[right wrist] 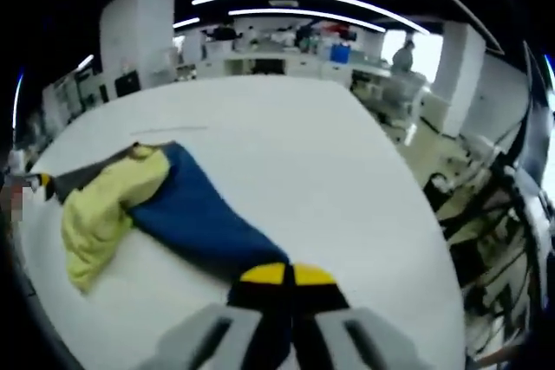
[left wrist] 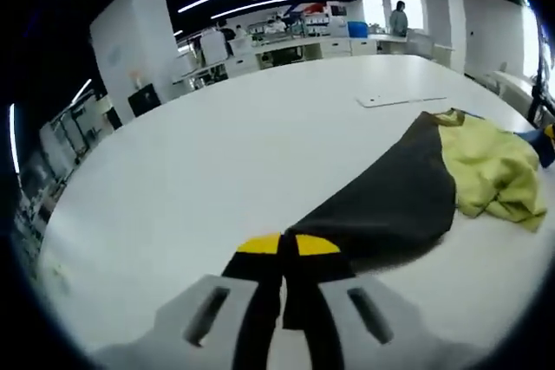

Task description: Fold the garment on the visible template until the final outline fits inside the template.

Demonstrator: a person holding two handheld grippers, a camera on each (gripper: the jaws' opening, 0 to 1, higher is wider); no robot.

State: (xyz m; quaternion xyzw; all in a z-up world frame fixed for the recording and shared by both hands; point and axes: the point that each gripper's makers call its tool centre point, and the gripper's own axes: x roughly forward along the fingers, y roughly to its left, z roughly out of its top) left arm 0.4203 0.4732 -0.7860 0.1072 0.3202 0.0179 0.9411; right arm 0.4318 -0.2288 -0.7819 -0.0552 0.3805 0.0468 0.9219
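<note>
I am pinching the garment's dark sleeve (left wrist: 381, 201) with the left gripper (left wrist: 288, 245), its fingers closed on the cloth at lower centre. I am clamping the blue sleeve (right wrist: 204, 227) with the right gripper (right wrist: 288, 275) likewise. The yellow body (left wrist: 494, 171) of the garment (right wrist: 104, 210) is bunching on the white surface (left wrist: 217, 153), at centre right in the left gripper view and centre left in the right gripper view.
</note>
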